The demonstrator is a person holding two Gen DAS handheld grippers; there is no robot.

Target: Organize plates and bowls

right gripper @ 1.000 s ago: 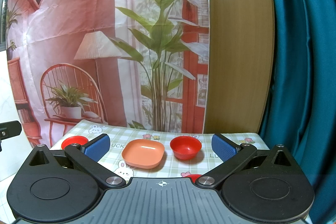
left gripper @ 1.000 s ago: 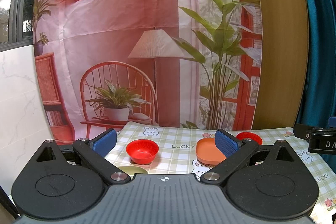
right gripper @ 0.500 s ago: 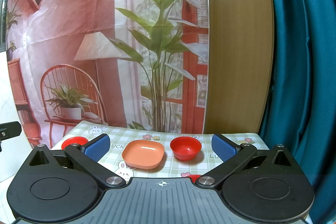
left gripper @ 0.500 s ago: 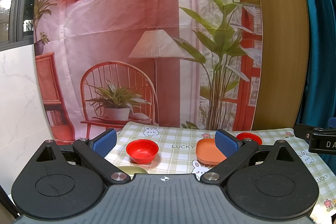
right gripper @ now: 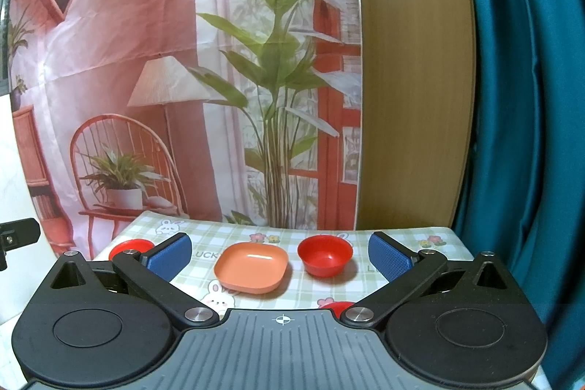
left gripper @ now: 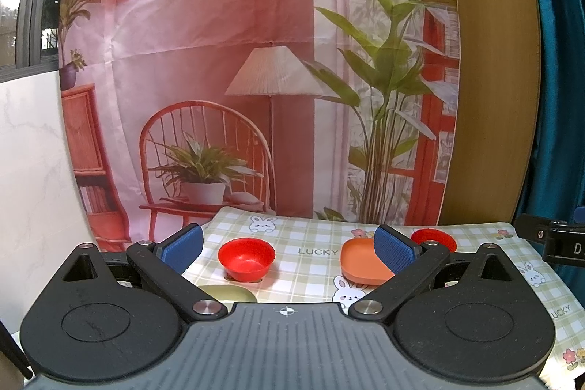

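We see a checked tablecloth [left gripper: 314, 245] printed with rabbits, flowers and the word LUCKY. Behind the tablecloth hangs a printed backdrop [left gripper: 226, 68] showing a lamp, a chair and leafy plants. To the right of the backdrop stands a wooden panel [right gripper: 413, 79], then a teal curtain [right gripper: 519, 97].

The left gripper [left gripper: 289, 245] has a grey ribbed body with a small crosshair mark, two black housings with round discs and triangular cutouts, and black link arms pinned by silver screws. Its fingers [left gripper: 396, 250] end in blue textured pads. The right gripper [right gripper: 279, 253] is built the same, with blue pads [right gripper: 387, 255] and silver screws.
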